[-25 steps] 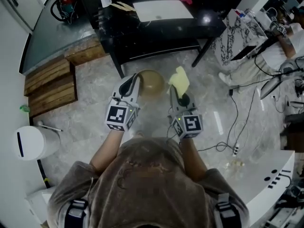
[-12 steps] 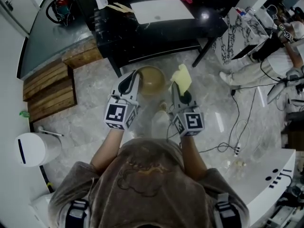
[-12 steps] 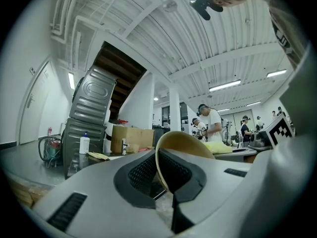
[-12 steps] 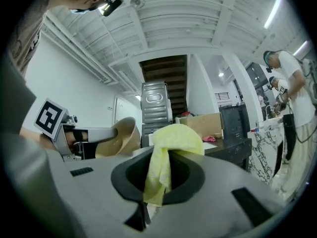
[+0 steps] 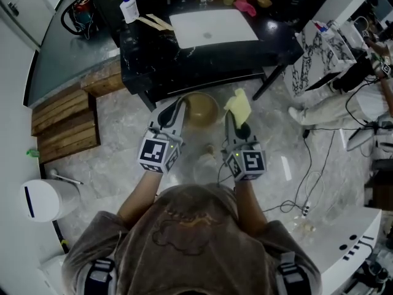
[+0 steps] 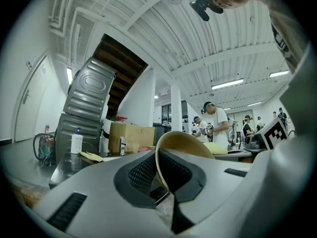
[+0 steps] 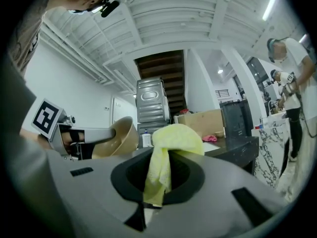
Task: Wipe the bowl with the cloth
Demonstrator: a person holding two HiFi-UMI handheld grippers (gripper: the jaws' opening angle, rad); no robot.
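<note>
Firmly, left gripper [image 6: 166,180] fingers pinch the bowl [image 6: 187,144] rim; right gripper [image 7: 157,185] fingers clamp the cloth [image 7: 174,136].

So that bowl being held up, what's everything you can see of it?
The bowl is tan, smooth and round with a thin rim, possibly plastic. It is held off the floor before the black table, its hollow facing up. The left tongs are shut on its rim, one jaw inside, one outside. The yellow cloth in the right tongs is beside it, apart.
</note>
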